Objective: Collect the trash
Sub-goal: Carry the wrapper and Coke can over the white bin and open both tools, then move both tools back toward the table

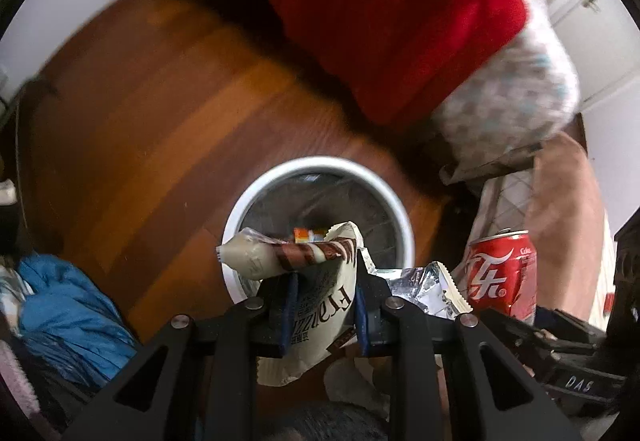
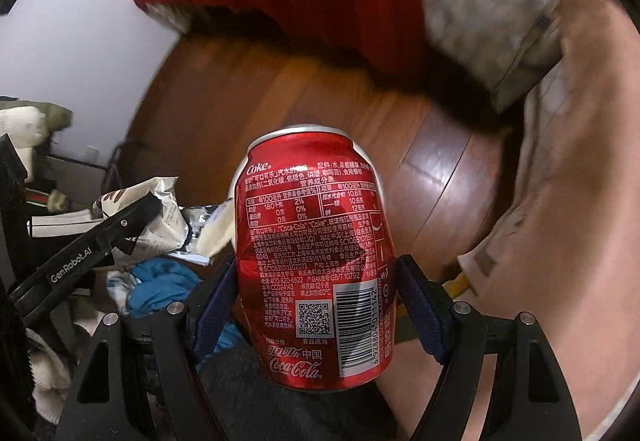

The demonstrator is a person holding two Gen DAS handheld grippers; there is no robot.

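Note:
My left gripper (image 1: 325, 305) is shut on a cream and brown snack wrapper (image 1: 316, 301) and holds it over the near rim of a white-rimmed mesh trash bin (image 1: 394, 205) that stands on the wooden floor. Some small colourful trash lies inside the bin. My right gripper (image 2: 316, 305) is shut on a red Coca-Cola can (image 2: 312, 265), held upright in the air. The can also shows in the left wrist view (image 1: 502, 273), right of the wrapper. The wrapper and the left gripper show at the left of the right wrist view (image 2: 148, 217).
A bed with a red blanket (image 1: 380, 13) and a patterned pillow (image 1: 516, 93) lies beyond the bin. A blue cloth (image 1: 76, 301) lies on the floor at the left. The wooden floor (image 1: 160, 121) stretches left of the bin. A beige cover (image 2: 580, 161) hangs at the right.

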